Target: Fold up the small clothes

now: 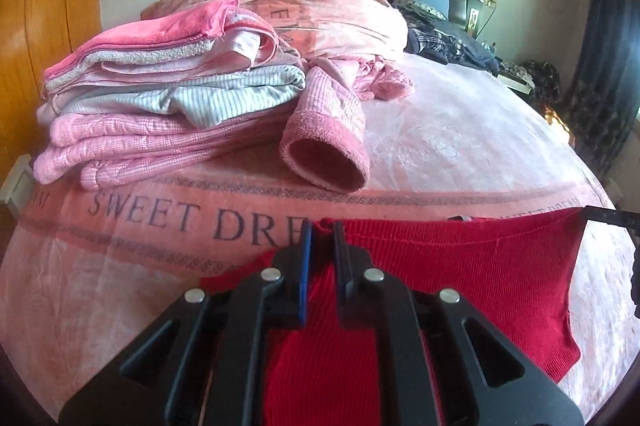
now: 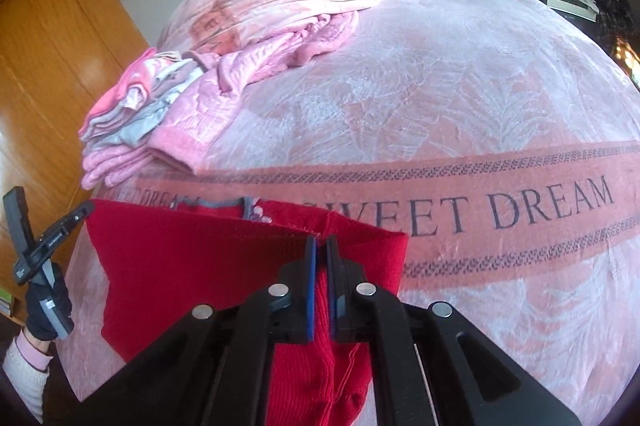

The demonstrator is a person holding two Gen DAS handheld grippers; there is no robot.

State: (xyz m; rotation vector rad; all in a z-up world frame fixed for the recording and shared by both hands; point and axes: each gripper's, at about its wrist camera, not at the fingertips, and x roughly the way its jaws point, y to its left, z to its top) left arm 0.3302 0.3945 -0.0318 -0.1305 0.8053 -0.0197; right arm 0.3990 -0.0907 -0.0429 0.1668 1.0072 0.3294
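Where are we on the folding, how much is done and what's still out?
Done: a stack of folded clothes sits on the bed. In hand: the red garment, pinched along its top edge by the left gripper and the right gripper, not yet folded. Left: a crumpled pink garment beside the stack.

Pink bedspread (image 2: 460, 86), wooden wardrobe (image 1: 48, 26)
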